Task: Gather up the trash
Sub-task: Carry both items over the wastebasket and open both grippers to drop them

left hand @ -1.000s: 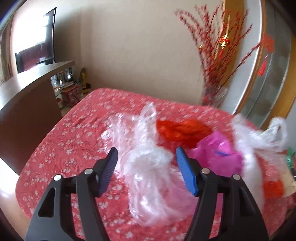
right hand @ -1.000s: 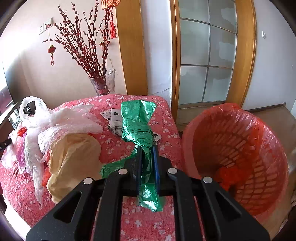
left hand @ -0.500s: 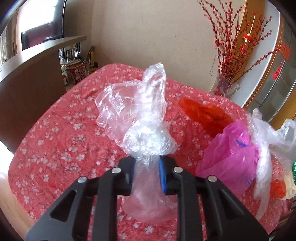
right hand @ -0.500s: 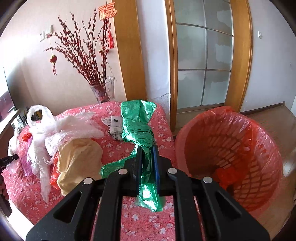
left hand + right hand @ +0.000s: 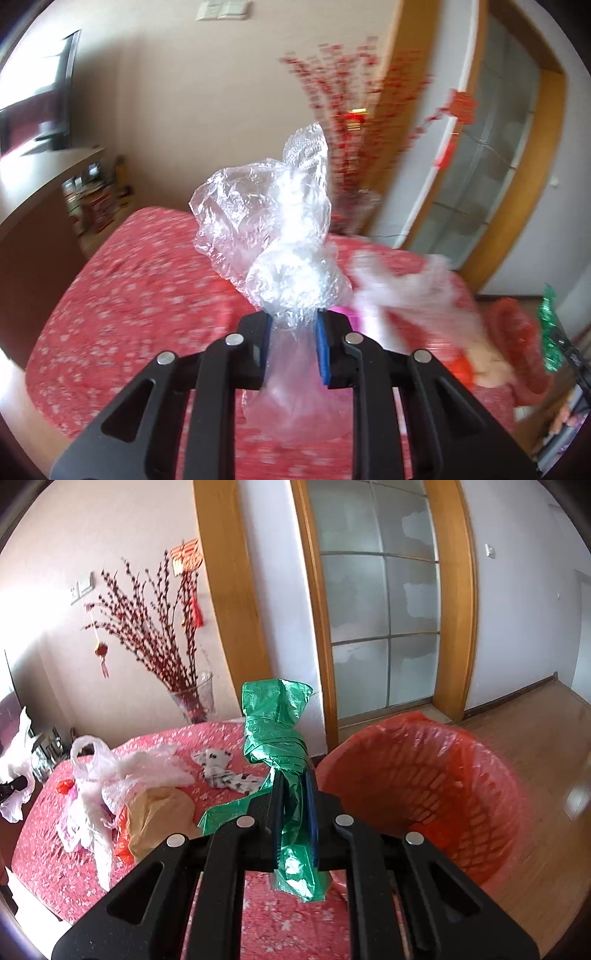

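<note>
Green plastic film, crumpled and twisted into a rope, is clamped between the closed jaws of the right gripper (image 5: 294,812). This green bag (image 5: 279,734) runs lengthwise along the claw's pointing line: a knotted bundle stands up ahead of the fingertips, and a loose tail hangs below the jaws over the red floral tablecloth (image 5: 155,867).

Governing relation: the red basket (image 5: 491,775), lined with red film, lies just ahead and to the right of the right claw, rim up and mouth open. The right hand is clearly the nearer one. Judged next step: carry the green bag over the rim and let go; the hanging tail may catch on the rim.

The left gripper (image 5: 292,332) is shut on a clear plastic bag (image 5: 273,229), pinched at its neck. The crinkled, translucent bulk balloons above and ahead of the fingertips; the rest sags beneath the jaws, clear of the cloth. In this blurred view the basket shows only at the far right edge, well apart from this claw.

Remaining on the table, left of the right claw: a white bag heap (image 5: 110,775), a tan bag (image 5: 159,812) and a spotted white scrap (image 5: 221,771). Collection is judged partly done.
</note>
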Demonstrator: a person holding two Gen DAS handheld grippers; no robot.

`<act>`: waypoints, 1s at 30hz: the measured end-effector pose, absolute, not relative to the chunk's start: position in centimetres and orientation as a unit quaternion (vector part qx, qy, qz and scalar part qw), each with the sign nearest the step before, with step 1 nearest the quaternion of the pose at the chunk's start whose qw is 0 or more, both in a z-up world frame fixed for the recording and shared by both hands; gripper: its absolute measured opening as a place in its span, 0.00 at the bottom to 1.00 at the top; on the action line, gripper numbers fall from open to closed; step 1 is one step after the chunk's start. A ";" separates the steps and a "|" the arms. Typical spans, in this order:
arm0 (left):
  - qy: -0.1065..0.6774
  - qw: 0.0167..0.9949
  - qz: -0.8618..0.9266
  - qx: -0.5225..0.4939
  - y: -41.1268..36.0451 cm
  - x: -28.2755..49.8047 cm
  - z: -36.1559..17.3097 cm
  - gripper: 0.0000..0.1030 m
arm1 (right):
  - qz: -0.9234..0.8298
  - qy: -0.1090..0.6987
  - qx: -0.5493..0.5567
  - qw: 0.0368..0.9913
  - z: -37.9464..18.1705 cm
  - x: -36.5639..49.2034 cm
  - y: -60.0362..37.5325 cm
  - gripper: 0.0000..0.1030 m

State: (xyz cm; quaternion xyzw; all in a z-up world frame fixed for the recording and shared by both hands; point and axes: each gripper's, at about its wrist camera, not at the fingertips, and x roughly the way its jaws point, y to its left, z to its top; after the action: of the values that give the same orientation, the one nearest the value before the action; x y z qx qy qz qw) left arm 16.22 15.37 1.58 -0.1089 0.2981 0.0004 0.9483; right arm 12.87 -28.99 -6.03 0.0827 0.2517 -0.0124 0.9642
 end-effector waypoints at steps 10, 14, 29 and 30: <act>0.285 0.949 -0.114 -0.076 5.5 16.2 4.0 0.20 | -0.036 0.221 0.102 0.969 -4.4 10.6 -32.1 0.11; 0.291 0.943 -0.147 -0.069 2.2 16.6 3.7 0.20 | -0.047 0.212 0.111 0.970 -4.1 9.8 -33.2 0.11; 0.315 0.907 -0.276 -0.047 -9.9 17.9 2.4 0.20 | -0.098 0.188 0.124 0.969 -3.5 8.6 -37.0 0.11; 0.319 0.902 -0.285 -0.047 -10.7 18.1 2.2 0.20 | -0.099 0.188 0.125 0.969 -3.5 8.6 -37.2 0.11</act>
State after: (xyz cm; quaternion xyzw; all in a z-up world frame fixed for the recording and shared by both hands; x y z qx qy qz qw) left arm 18.05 -10.75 2.18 -0.0474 0.3190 -0.2855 0.9025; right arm 8.64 -37.24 -3.50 0.1248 0.1878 -0.0990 0.9692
